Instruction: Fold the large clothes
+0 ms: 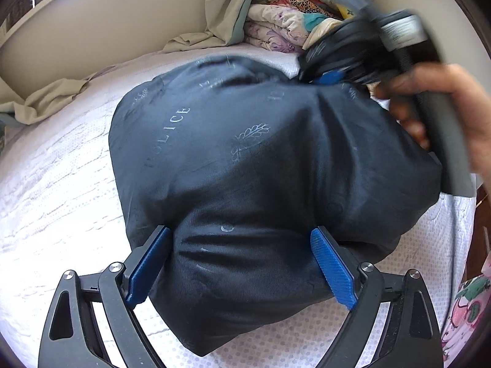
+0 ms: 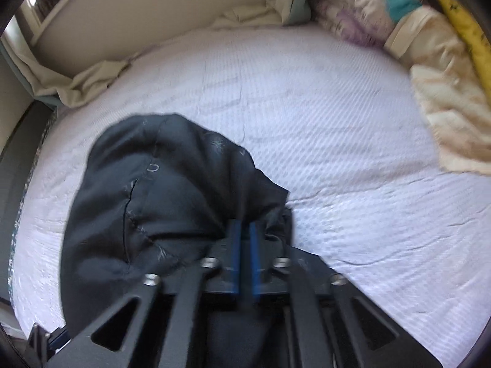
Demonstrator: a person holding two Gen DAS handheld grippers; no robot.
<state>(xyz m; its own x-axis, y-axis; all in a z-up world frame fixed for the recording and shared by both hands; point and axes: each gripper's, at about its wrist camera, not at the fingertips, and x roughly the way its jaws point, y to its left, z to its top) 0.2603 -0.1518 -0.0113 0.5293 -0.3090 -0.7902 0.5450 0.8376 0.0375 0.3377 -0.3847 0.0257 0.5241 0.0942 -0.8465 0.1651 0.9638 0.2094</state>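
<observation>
Dark garment [image 1: 245,159] was bunched on the bed [image 1: 61,190], right between my wide-open left fingers [image 1: 333,266]. Right fingers [image 2: 254,254], barely parted, sat at its far corner, apparently gripping nothing.

Dark garment [image 2: 159,202] bunched on white bedsheet [image 2: 337,153].

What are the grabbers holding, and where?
Cannot tell. The dark garment bulges inside the wide left gripper; its edge crowds the right gripper.

We are in a home bedroom: we see a white mattress [image 2: 322,128], folded quilts [image 1: 285,24] stacked near the beige wall [image 1: 122,21].
</observation>
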